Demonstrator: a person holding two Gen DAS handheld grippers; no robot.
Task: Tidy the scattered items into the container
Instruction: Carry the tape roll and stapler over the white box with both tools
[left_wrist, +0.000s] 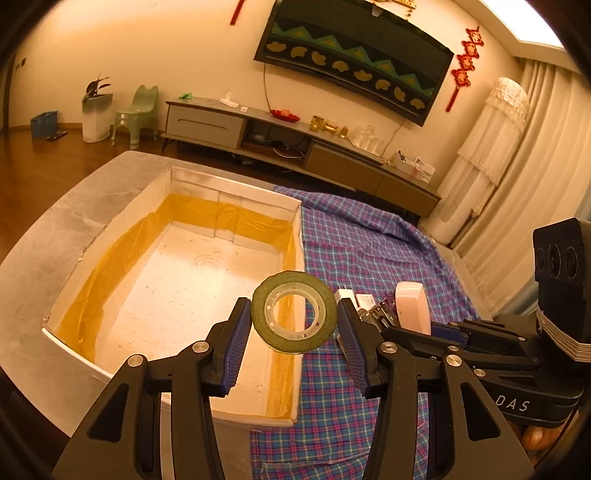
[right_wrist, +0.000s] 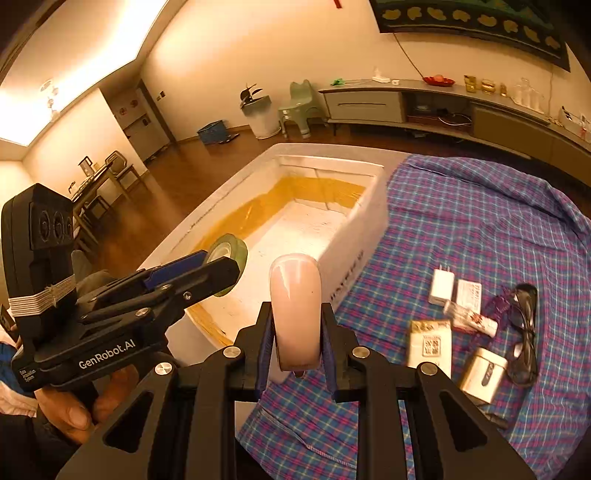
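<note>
My left gripper (left_wrist: 293, 314) is shut on a green tape roll (left_wrist: 294, 312), held above the right wall of the white foam box (left_wrist: 173, 266); the roll also shows in the right wrist view (right_wrist: 229, 254). My right gripper (right_wrist: 295, 332) is shut on a pale pink oblong case (right_wrist: 295, 310), held upright just right of the box (right_wrist: 321, 236), over the plaid cloth (right_wrist: 480, 221). On the cloth lie a white charger plug (right_wrist: 442, 287), a white card box (right_wrist: 469, 295), a small tube (right_wrist: 471, 318), a yellow packet (right_wrist: 430, 347), a cream box (right_wrist: 484, 374), a purple wrapper (right_wrist: 498, 304) and dark glasses (right_wrist: 524, 332).
The box interior is bare, lined with yellow tape along its walls (left_wrist: 110, 266). It sits on a grey tabletop (left_wrist: 74, 206). A TV console (left_wrist: 295, 144) stands beyond. The right gripper's body (left_wrist: 517, 350) is close on the left gripper's right.
</note>
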